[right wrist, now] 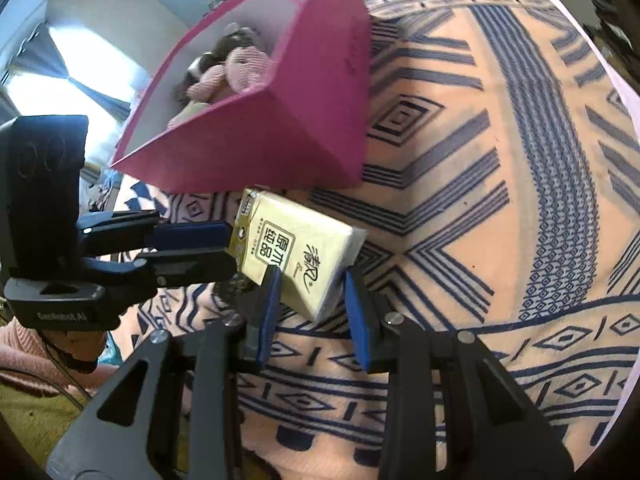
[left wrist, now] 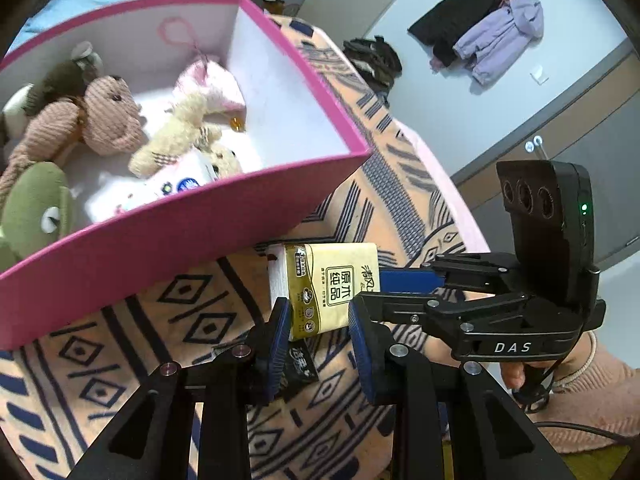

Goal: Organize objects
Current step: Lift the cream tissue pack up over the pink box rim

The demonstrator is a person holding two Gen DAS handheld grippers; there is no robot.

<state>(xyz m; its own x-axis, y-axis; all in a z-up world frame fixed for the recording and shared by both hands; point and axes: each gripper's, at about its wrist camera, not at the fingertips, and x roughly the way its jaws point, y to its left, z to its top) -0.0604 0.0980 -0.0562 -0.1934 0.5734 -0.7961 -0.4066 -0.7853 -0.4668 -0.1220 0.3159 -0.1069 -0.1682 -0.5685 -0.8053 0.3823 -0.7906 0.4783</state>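
Since both of my grippers have hold of the one pale yellow plastic-wrapped tissue pack [left wrist: 332, 280], I read this as a two-handed carry. The left gripper [left wrist: 320, 332] is clamped tight on one end and the right gripper [right wrist: 312, 304] pinches the opposite end, pads pressing on the wrapper. A soft pack like this sags and twists under a single pinch, so I judge that gripping both ends keeps it flat.

The pack sits just in front of the near wall of the large magenta cardboard box [left wrist: 240, 200]. It is outside the box and below its rim, above the peach blanket with dark blue geometric lines [left wrist: 120, 320]. The box already holds soft toys, among them a pink corduroy plush bear [left wrist: 108, 120], so I take it to be the collecting place and expect the pack must clear the rim to join them.

The pack's framed label reads 原木纯品, with the script brand 清风 beside it; the smaller print I cannot make out. The right gripper's body carries the white letters DAS [left wrist: 513, 347], and the left one's body reads GenRobot.AI [right wrist: 62, 317]. A small black sachet [left wrist: 300, 364] lying under my left fingers bears pale characters too small to read.
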